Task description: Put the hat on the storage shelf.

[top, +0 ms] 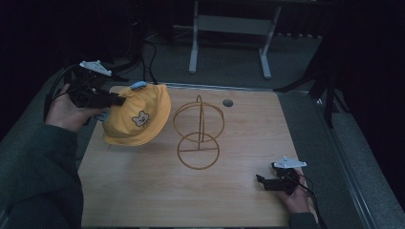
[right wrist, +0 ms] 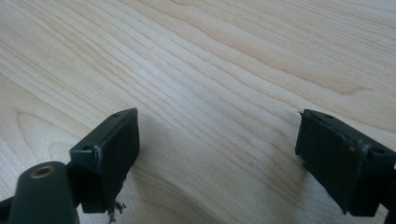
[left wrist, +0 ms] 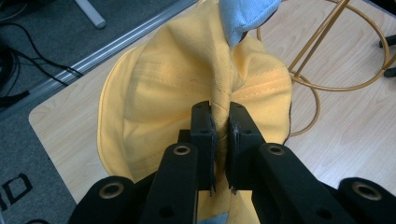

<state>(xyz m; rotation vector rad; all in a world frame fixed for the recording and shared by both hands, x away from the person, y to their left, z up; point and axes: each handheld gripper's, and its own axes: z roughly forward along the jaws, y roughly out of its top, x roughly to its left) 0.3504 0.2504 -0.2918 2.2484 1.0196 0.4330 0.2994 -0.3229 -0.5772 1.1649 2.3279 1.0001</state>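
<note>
Pale wood table (top: 143, 191), dark room; grey floor (top: 229, 62) behind.

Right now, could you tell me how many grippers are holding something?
1. The left gripper is shut on a fold of the yellow hat, beside the wire stand. The right gripper is open over bare table.

the high view is dim and murky with black edges; both gripper views are brighter and sharp.

Overhead forward-down; two close tongs-mounted views.
</note>
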